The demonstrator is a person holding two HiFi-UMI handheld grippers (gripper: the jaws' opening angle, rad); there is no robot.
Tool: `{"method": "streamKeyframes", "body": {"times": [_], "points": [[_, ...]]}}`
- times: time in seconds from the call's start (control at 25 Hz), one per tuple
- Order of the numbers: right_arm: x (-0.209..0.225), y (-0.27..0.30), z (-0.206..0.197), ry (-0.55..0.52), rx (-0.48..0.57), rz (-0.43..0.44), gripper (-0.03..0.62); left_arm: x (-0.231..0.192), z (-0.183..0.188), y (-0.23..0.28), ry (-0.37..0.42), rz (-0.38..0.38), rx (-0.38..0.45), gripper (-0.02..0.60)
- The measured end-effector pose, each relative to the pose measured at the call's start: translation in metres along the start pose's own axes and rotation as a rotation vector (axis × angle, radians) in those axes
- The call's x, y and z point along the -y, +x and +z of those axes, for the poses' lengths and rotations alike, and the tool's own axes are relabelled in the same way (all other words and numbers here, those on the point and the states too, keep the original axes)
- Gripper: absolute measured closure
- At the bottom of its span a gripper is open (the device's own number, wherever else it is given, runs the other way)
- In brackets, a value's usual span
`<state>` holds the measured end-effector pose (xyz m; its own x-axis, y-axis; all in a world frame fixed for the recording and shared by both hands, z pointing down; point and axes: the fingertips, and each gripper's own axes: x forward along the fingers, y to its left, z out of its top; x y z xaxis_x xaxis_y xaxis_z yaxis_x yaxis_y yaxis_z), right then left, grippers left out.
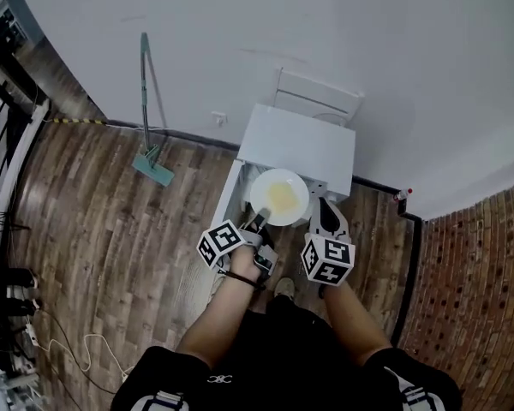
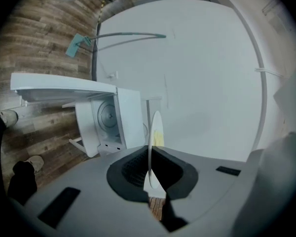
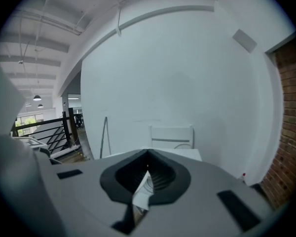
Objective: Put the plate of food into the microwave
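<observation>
Jaws of the left gripper (image 1: 259,223) clench the near rim of the plate of food (image 1: 280,197) in the head view, with the open microwave (image 1: 298,144) just beyond them. The left gripper view shows that thin, stiff, slippery, breakable rim edge-on between the pads, so it likely wants a deep, level hold. In the right gripper view the right gripper (image 3: 147,158) has its jaws together, seemingly on nothing.

Bright, even light; fisheye-warped edges fall dark, and the foreground seems soft.

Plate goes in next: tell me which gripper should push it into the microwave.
Left. The left gripper clamps the plate by its rim, with the open microwave straight ahead; the right gripper sits beside the plate, jaws together.
</observation>
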<state>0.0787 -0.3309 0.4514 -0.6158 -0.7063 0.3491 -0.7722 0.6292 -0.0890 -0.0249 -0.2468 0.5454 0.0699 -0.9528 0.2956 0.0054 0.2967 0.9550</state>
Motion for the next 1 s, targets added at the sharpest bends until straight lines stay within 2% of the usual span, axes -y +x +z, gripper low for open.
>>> {"method": "streamKeyframes", "body": {"times": [0.16, 0.24, 0.32, 0.72, 0.92, 1.0], "points": [[0.004, 0.029, -0.032, -0.049, -0.043, 0.09, 0.588, -0.048, 0.0, 0.017, -0.065, 0.019, 0.073, 0.572], [0.005, 0.043, -0.055, -0.069, -0.073, 0.123, 0.588, -0.076, -0.007, 0.029, -0.119, 0.024, 0.092, 0.572], [0.002, 0.058, -0.077, -0.084, -0.087, 0.156, 0.588, -0.101, -0.011, 0.041, -0.137, 0.038, 0.099, 0.572], [0.005, 0.133, -0.178, -0.102, -0.108, 0.232, 0.588, -0.197, 0.044, 0.124, -0.054, 0.046, 0.144, 0.572], [0.015, 0.151, -0.214, -0.111, -0.113, 0.223, 0.588, -0.238, 0.059, 0.174, -0.044, 0.042, 0.137, 0.572], [0.021, 0.149, -0.226, -0.106, -0.13, 0.212, 0.588, -0.251, 0.063, 0.192, -0.016, 0.05, 0.119, 0.572]]}}
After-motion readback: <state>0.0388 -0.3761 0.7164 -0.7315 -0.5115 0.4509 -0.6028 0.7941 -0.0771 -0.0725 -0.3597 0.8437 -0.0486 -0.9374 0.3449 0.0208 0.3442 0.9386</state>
